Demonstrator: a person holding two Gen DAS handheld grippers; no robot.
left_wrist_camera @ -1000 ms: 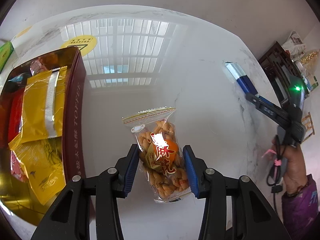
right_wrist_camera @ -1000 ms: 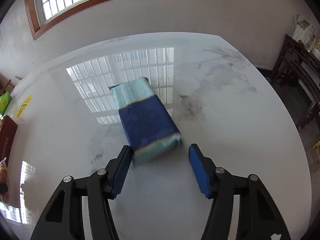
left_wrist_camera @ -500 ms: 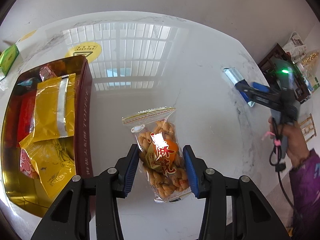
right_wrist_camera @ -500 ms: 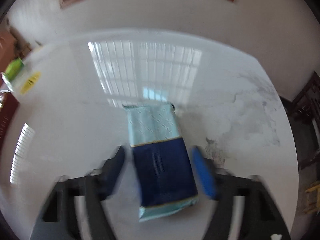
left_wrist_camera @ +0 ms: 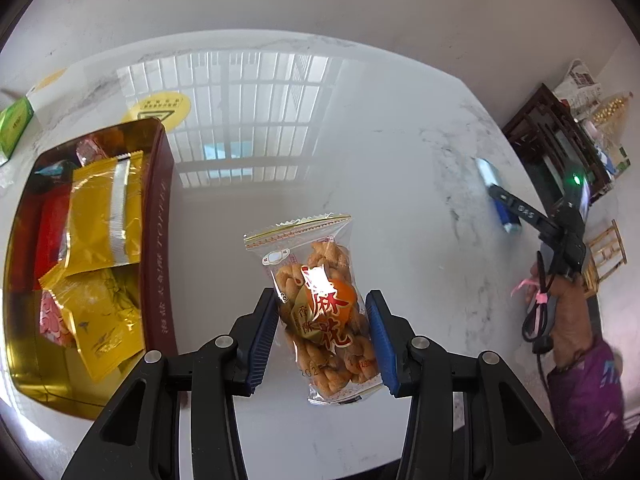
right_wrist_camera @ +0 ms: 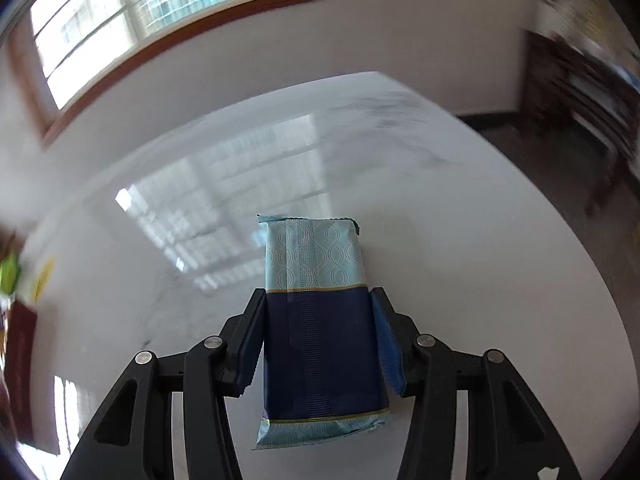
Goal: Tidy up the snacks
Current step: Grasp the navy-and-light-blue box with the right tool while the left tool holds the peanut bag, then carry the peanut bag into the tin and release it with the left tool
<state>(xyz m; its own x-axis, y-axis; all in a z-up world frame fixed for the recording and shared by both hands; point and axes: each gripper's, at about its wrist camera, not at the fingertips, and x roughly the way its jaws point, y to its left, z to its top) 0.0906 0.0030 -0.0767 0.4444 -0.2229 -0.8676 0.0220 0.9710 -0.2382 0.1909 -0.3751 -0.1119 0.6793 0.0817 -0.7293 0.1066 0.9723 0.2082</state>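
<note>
A tin [left_wrist_camera: 160, 240] holding packets [left_wrist_camera: 104, 216] sits on the table [left_wrist_camera: 320, 152], left of the twist-snack bag [left_wrist_camera: 320, 312].

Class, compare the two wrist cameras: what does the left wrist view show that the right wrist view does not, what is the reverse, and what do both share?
Left wrist only: the left gripper shut on a clear bag of twisted snacks, and the yellow packets in the gold tin.

Right wrist only: the window.

Both: the white marble table, and the right gripper, which has just been closing on the blue packet.
</note>
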